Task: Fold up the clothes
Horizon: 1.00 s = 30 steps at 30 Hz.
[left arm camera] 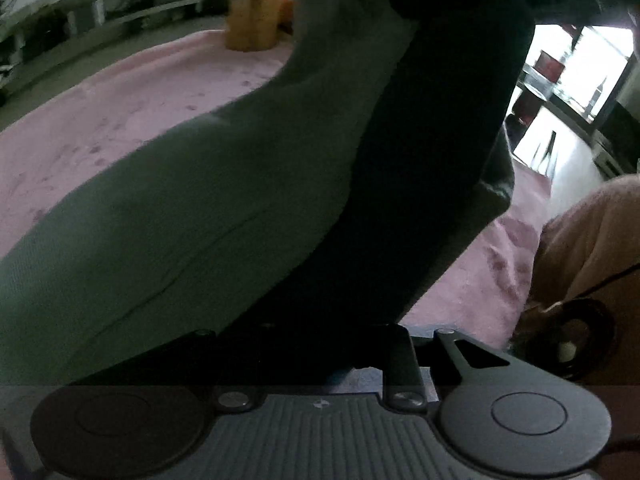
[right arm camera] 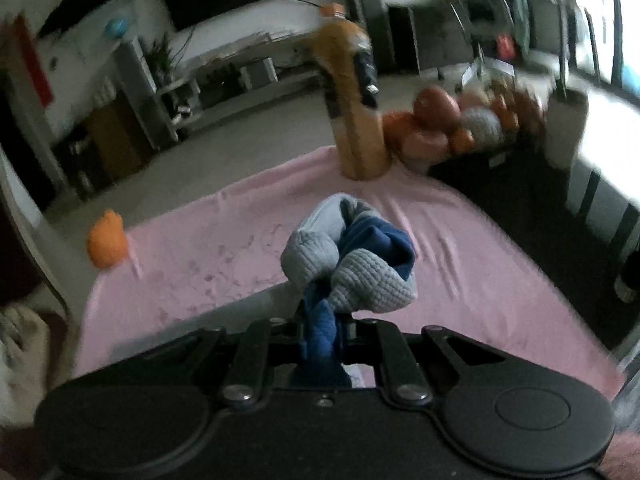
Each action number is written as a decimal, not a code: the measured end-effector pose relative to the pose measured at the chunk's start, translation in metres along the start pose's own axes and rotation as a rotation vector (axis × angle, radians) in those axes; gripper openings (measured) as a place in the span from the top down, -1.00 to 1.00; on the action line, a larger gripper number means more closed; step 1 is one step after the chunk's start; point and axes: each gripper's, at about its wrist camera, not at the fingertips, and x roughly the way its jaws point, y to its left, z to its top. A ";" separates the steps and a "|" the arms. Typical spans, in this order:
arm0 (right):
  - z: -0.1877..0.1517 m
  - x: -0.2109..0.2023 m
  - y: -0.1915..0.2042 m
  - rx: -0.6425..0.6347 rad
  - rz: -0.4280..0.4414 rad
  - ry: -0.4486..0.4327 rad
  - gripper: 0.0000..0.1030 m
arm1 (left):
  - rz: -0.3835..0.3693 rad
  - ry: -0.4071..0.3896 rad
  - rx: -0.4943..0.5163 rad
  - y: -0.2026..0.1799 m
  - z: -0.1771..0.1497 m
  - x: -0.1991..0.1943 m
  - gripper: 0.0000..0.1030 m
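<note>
item one, my right tongs (right arm camera: 322,336): the two black fingers are standing drawn in close together and are clenching a bunched garment (right arm camera: 352,264) of grey knit and blue cloth. the blue part is running down between the fingers; the grey knit folds are bulging out just past the tips, lifted above the pink cloth (right arm camera: 460,272).

item two, my left tongs (left arm camera: 320,344): the same garment, seen here as a broad grey and dark sheet (left arm camera: 248,184), is draping over them and hiding the tips. i cannot tell whether these fingers are closed or released. the sheet is rising from the tongs toward the far edge of the pink cloth (left arm camera: 120,120) and filling most of the left wrist view.

item three, the pink cloth: it is covering the table and is showing faint darker marks and small wrinkles.

item four, at the far edge of the pink cloth: a tall orange bottle (right arm camera: 352,96) is standing upright. just beside it, on the right, a blurred heap of orange and reddish round things (right arm camera: 444,120).

item five, at the far left corner: a small orange object (right arm camera: 107,240), too blurred to name.

item six, at the right edge of the left wrist view: a pale pink sleeve (left arm camera: 592,248), near the tongs.
</note>
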 end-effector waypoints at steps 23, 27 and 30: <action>-0.119 0.005 0.231 -0.745 0.215 -0.199 0.78 | 0.215 -0.322 -0.838 0.200 -0.132 -0.185 0.45; -0.152 0.022 0.261 -0.892 0.278 -0.169 0.77 | 0.209 -0.328 -0.849 0.204 -0.136 -0.193 0.42; -0.171 0.029 0.260 -1.071 0.246 -0.127 0.70 | 0.212 -0.327 -0.864 0.207 -0.139 -0.194 0.41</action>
